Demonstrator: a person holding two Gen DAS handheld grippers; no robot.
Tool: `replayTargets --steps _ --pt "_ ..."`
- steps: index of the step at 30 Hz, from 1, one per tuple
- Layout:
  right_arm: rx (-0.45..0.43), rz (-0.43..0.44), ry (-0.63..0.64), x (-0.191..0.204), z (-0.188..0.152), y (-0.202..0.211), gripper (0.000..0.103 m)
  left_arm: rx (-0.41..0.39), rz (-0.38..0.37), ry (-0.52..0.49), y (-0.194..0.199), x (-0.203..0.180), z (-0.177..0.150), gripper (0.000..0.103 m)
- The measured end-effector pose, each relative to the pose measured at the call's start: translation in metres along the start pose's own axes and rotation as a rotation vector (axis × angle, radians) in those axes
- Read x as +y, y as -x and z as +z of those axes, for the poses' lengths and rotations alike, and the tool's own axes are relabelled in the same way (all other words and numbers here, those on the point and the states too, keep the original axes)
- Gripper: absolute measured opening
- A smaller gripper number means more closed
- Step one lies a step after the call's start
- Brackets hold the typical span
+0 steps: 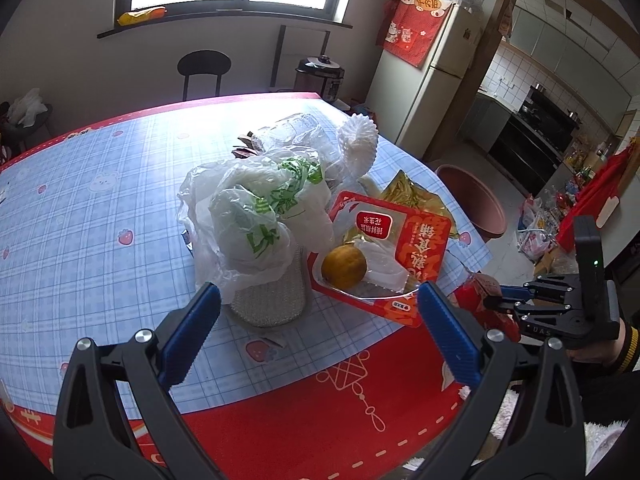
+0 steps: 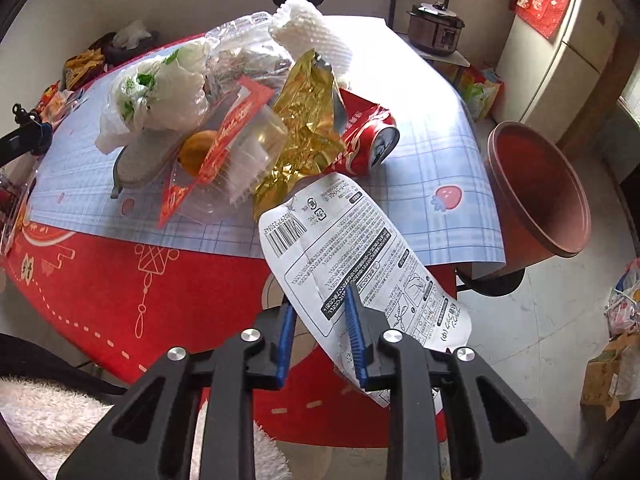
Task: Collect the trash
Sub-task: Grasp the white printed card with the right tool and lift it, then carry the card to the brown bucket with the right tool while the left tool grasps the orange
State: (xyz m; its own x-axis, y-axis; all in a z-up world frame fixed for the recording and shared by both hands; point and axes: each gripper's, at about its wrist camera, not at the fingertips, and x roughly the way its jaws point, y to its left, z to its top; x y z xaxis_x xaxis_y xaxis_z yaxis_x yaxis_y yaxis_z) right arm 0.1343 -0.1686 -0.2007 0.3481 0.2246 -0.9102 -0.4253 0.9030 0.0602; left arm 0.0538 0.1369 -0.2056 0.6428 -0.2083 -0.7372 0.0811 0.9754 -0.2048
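Right claw (image 2: 320,336) pinches one white wrapper (image 2: 352,256); left claw (image 1: 316,332) wide, empty.

A fridge (image 1: 432,80), a pressure cooker (image 1: 320,76) and a stool (image 1: 204,65) stand behind the table (image 1: 80,184).

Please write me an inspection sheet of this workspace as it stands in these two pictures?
Surface: table under a blue checked cloth with a red border.
Job's things: white plastic bag, red snack tray holding an orange, gold wrapper, crushed red can, white foam net, printed white packet.
Clutter: nothing seen beyond the trash pile.
Grippers: left gripper open, near the pile; right gripper shut on the printed white packet, off the table edge.
Cables: nothing seen.
Surroundings: brown tub beside the table, fridge, stool, pressure cooker.
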Motion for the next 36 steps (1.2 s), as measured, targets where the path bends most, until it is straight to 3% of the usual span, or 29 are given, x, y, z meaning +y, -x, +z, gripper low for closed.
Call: replayTargets --steps 8,12,20,27,32,36 --pt "-0.108 -0.007 -0.043 0.02 0.01 0.036 0.008 0.016 -0.063 -0.045 -0.008 0.007 0.001 0.096" --pt "-0.134 -0.016 -0.052 0.025 0.013 0.046 0.005 0.037 -0.09 -0.062 -0.016 0.003 -0.002 0.088" --pt "-0.151 0.004 -0.06 0.007 0.018 0.055 0.004 0.097 -0.072 -0.059 -0.036 -0.008 -0.005 0.078" --pt "-0.159 0.092 0.0 -0.028 0.033 0.055 0.003 0.158 -0.021 0.053 -0.058 -0.017 -0.001 0.068" --pt "-0.179 0.173 -0.011 -0.061 0.037 0.048 0.003 0.199 0.032 0.024 -0.086 -0.038 0.008 0.056" --pt "-0.185 0.228 -0.025 -0.079 0.033 0.04 0.003 0.259 0.029 0.018 -0.118 -0.047 0.017 0.052"
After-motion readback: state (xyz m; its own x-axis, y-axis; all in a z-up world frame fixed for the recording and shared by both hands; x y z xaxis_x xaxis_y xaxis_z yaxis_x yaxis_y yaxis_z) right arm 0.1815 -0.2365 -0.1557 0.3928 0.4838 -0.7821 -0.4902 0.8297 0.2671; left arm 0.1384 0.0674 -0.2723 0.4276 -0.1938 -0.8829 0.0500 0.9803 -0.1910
